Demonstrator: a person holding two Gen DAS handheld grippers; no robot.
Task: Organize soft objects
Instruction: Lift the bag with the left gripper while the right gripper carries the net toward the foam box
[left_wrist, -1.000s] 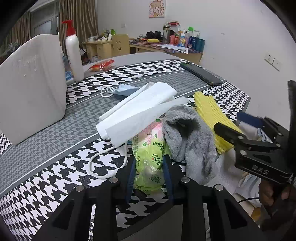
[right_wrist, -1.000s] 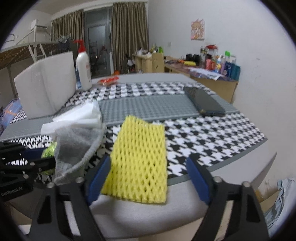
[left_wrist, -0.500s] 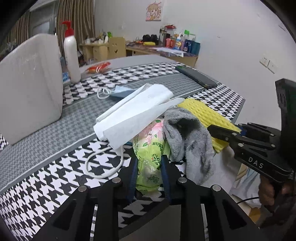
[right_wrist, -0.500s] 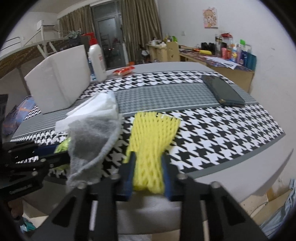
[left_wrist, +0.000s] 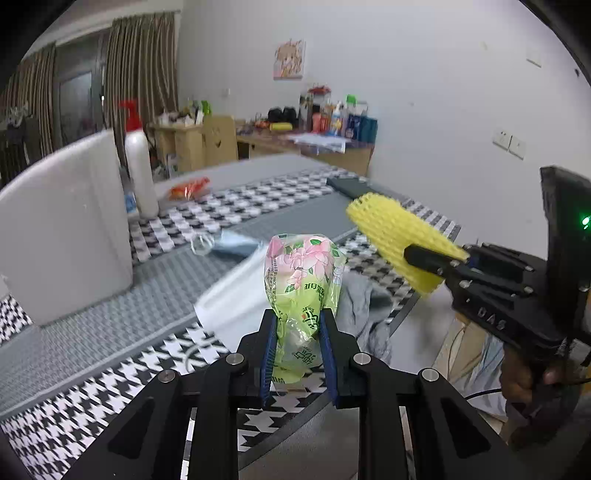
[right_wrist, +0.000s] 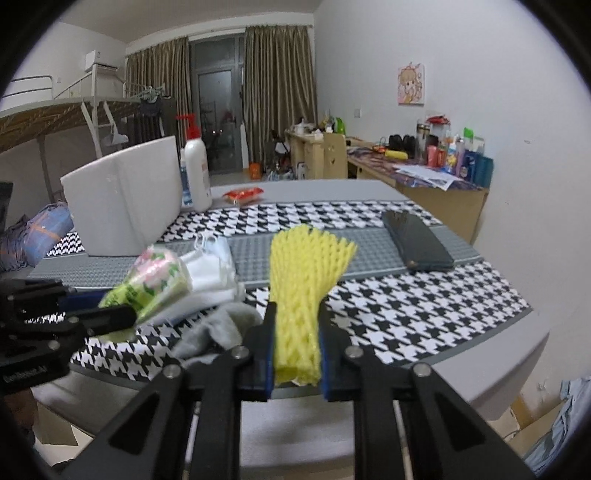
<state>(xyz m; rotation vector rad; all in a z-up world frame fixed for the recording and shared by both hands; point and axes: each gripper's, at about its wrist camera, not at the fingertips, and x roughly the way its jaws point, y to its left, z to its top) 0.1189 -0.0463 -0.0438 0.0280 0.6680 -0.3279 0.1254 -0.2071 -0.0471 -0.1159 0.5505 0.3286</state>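
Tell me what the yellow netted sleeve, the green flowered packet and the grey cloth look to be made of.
Yellow netted sleeve: likely foam mesh, matte; open diamond cells, squashed narrow in the right gripper.
Green flowered packet: thin glossy plastic film; it shines and crinkles in the left gripper.
Grey cloth: probably soft fuzzy fabric; limp folds, matte, blurred.

Dim indoor light, fisheye-bent edges, black corners, motion-blurred tabletop

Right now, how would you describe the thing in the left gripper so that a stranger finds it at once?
Look above the near edge of the houndstooth table, beside the grey cloth. The left gripper is shut on a soft plastic pack and holds it off the table. Only this one is light green with pink flowers; the right gripper grips yellow foam net.
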